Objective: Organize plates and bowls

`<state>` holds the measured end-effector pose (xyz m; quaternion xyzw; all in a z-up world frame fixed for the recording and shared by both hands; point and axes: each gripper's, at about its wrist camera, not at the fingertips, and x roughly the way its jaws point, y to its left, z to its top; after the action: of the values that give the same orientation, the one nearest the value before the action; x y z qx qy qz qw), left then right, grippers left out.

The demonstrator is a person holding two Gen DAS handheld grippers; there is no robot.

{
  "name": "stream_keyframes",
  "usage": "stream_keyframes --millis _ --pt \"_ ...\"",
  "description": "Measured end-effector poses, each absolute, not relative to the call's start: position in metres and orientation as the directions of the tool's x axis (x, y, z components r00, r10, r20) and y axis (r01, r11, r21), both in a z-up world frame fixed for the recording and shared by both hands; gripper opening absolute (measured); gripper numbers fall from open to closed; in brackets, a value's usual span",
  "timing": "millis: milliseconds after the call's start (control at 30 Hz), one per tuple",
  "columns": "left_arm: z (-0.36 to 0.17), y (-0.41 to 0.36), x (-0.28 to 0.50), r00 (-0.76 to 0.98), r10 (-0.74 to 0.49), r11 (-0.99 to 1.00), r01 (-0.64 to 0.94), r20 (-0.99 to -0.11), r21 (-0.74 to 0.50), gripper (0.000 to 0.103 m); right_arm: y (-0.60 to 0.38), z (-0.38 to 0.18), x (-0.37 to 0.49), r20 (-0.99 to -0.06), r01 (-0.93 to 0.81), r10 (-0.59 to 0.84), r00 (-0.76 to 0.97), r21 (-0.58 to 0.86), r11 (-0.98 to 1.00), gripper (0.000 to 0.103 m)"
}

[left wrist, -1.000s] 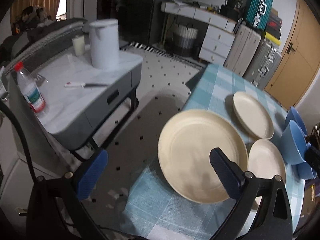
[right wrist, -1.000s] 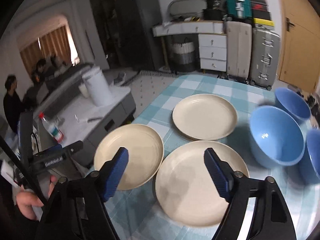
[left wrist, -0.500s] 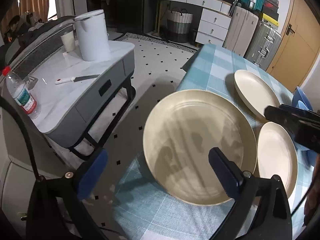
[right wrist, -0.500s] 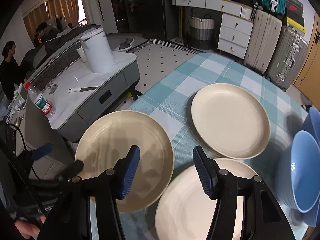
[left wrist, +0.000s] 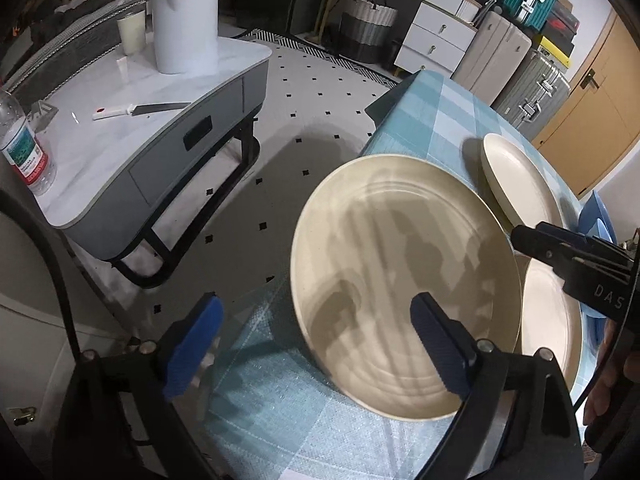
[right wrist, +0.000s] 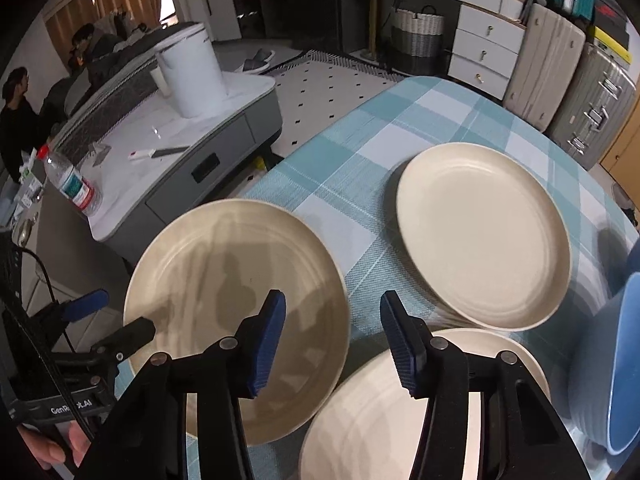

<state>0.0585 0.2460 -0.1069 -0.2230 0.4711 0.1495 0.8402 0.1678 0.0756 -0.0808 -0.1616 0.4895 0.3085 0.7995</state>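
Three cream plates lie on the blue checked tablecloth [right wrist: 360,140]. The left plate [left wrist: 404,284] [right wrist: 236,312] overhangs the table's edge. My left gripper [left wrist: 316,344] [right wrist: 114,316] hangs over its outer rim; the jaws are closing, wide apart, and the pads do not touch it. My right gripper [right wrist: 334,344] [left wrist: 520,238] is above that plate's inner rim, beside the near plate [right wrist: 400,420] [left wrist: 548,316]. Its jaws are closing too, with the rim below them and no contact. The far plate [right wrist: 484,236] [left wrist: 516,184] lies apart. Blue bowls [right wrist: 616,360] [left wrist: 596,216] stand at the right.
Left of the table stands a grey side table [left wrist: 132,128] with a white kettle [left wrist: 186,20], a knife [left wrist: 140,110] and a water bottle [right wrist: 72,188]. Suitcases [right wrist: 588,96] and white drawers [right wrist: 484,40] line the back wall. People sit at the far left [right wrist: 16,120].
Both grippers have sunk toward the left plate. My right gripper has swung left from above the near plate to the gap between the plates, and its jaws have narrowed.
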Motion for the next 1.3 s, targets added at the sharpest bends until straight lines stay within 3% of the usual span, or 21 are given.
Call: stream_keyframes --millis 233,300,500,633,1300 --pt "-0.112 0.253 0.063 0.514 -0.039 0.845 -0.441 -0.857 -0.303 0.094 0.086 -0.098 0.173 -0.905 -0.666 0.313 0.287 0.047 0.745 0.034" --pt "-0.115 0.258 0.064 0.512 -0.058 0.827 -0.456 -0.857 -0.329 0.093 0.086 -0.103 0.174 -0.91 -0.66 0.306 0.28 0.049 0.75 0.034" --pt "-0.129 0.27 0.07 0.47 -0.085 0.796 -0.499 -0.879 -0.344 0.075 0.087 -0.111 0.178 -0.914 -0.65 0.298 0.276 0.05 0.758 0.027" --pt "-0.13 0.269 0.071 0.467 -0.073 0.799 -0.501 -0.881 -0.332 0.074 0.086 -0.112 0.179 -0.909 -0.652 0.306 0.283 0.052 0.756 0.024" --pt "-0.136 0.271 0.072 0.454 -0.089 0.79 -0.509 -0.887 -0.34 0.073 0.091 -0.115 0.184 -0.924 -0.656 0.312 0.222 0.095 0.748 0.024"
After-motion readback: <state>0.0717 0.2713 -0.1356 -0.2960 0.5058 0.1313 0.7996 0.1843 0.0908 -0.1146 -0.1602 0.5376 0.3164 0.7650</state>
